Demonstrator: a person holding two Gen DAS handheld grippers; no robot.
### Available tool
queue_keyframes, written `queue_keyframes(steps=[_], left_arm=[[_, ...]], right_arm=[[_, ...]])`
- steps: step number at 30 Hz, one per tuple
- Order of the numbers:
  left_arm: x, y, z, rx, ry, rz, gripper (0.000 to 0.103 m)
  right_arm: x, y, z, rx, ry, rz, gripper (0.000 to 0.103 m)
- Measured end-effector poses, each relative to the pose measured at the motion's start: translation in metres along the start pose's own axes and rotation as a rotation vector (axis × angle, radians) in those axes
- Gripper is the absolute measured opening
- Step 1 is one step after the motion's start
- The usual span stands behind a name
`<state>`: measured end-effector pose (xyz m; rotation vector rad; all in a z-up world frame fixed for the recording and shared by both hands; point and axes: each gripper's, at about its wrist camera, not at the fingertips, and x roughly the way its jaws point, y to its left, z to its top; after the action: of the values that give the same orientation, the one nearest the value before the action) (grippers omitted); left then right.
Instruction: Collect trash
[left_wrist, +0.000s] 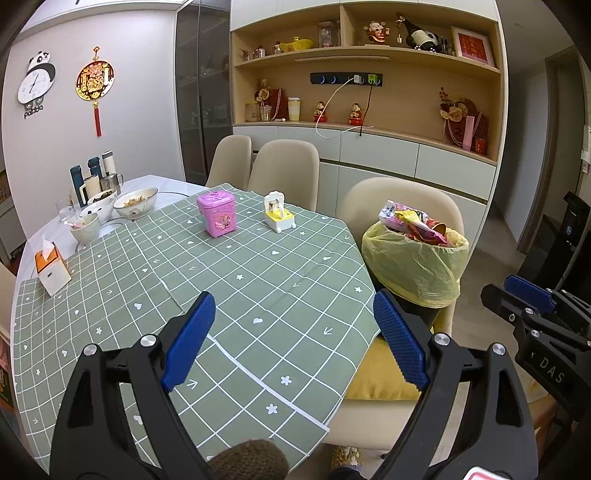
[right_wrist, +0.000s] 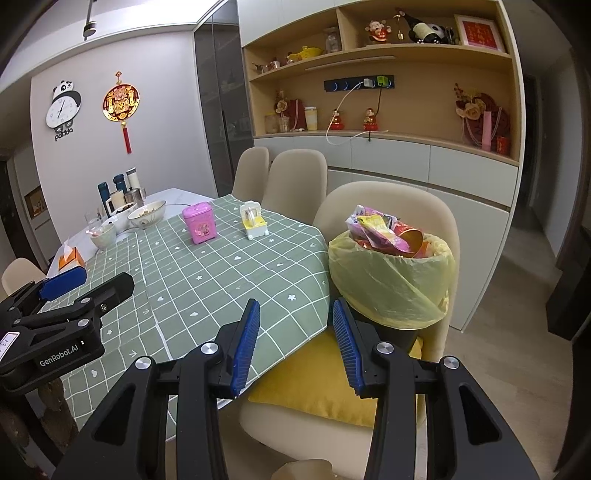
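Apparently most of the collecting is done: the yellow-lined trash bin (right_wrist: 391, 280), on a chair at about two o'clock of the surface (left_wrist: 221, 295), is heaped with wrappers (right_wrist: 384, 230). No loose litter shows on the green cloth; only a pink toy bin (left_wrist: 217, 215) and a small white-and-yellow toy (left_wrist: 279, 214) stand near twelve o'clock. The left tool (left_wrist: 295, 343) gapes wide and empty, and the right tool (right_wrist: 295, 347) is partly open, gripping nothing.
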<state>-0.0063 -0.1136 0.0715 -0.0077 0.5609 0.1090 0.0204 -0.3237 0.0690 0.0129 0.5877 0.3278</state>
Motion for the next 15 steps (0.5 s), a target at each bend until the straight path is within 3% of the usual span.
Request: queue_keyframes(steps=[15], left_arm=[[0.0028,-0.0031,-0.0012,0.008,0.007,-0.014,0.083]], right_arm=[[0.0008,-0.0036,0.0002,0.018,0.003,-0.01,0.039]])
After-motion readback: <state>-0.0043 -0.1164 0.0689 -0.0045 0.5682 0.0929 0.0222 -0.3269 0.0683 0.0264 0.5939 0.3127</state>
